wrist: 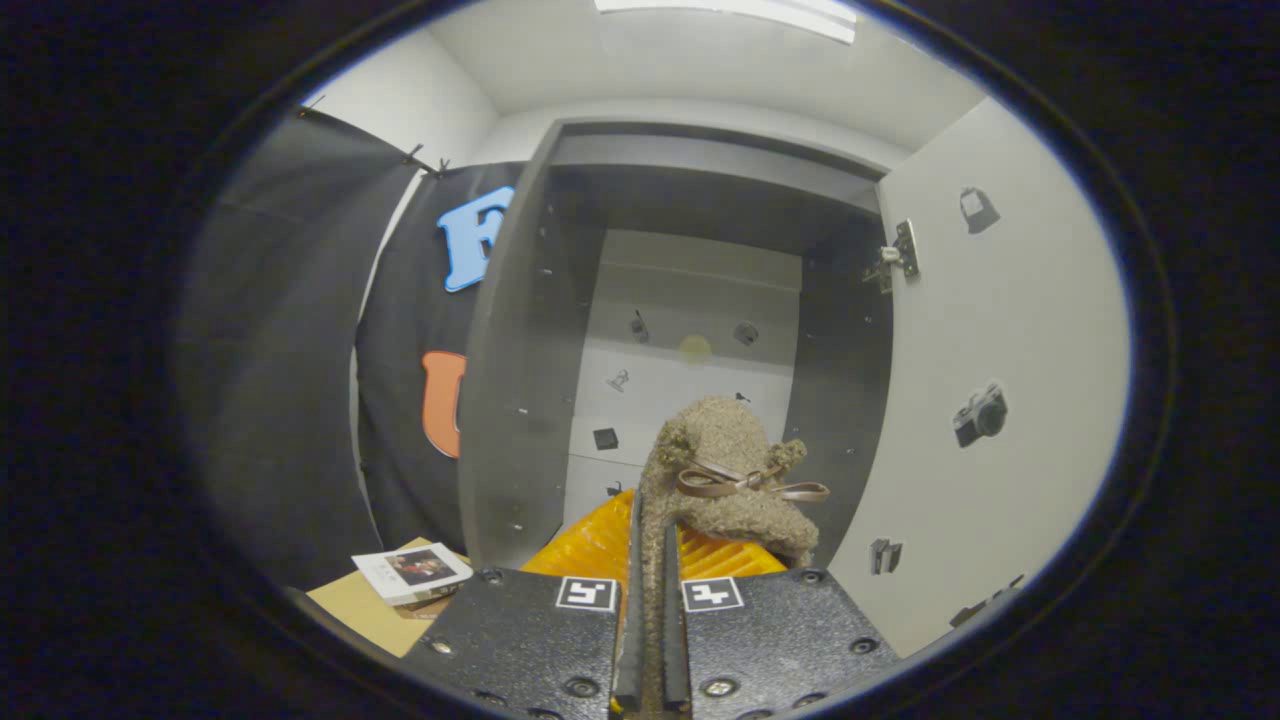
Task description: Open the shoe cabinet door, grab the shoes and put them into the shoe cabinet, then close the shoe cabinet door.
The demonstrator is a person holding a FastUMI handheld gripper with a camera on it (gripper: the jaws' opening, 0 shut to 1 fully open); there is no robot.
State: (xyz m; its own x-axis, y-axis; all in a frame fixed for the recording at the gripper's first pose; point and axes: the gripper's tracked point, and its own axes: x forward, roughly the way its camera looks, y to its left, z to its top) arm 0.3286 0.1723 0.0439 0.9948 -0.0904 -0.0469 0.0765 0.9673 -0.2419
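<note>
A fuzzy brown shoe point(735, 470) with a brown leather bow hangs in front of the open shoe cabinet point(690, 300). My gripper point(650, 560) is shut on the shoe's edge, which is pinched between the two fingers. The cabinet's door point(990, 400) stands swung wide to the right, white with small stickers and a metal hinge point(897, 257). The cabinet's dark side walls and pale back panel lie beyond the shoe. An orange ribbed surface point(600, 545) lies just under the shoe, at the cabinet's bottom.
A booklet point(412, 572) rests on a tan cardboard sheet point(365, 610) to the left of the fingers. Black cloth hangs on the left of the cabinet. The cabinet's grey left wall point(510, 400) stands close by the fingers.
</note>
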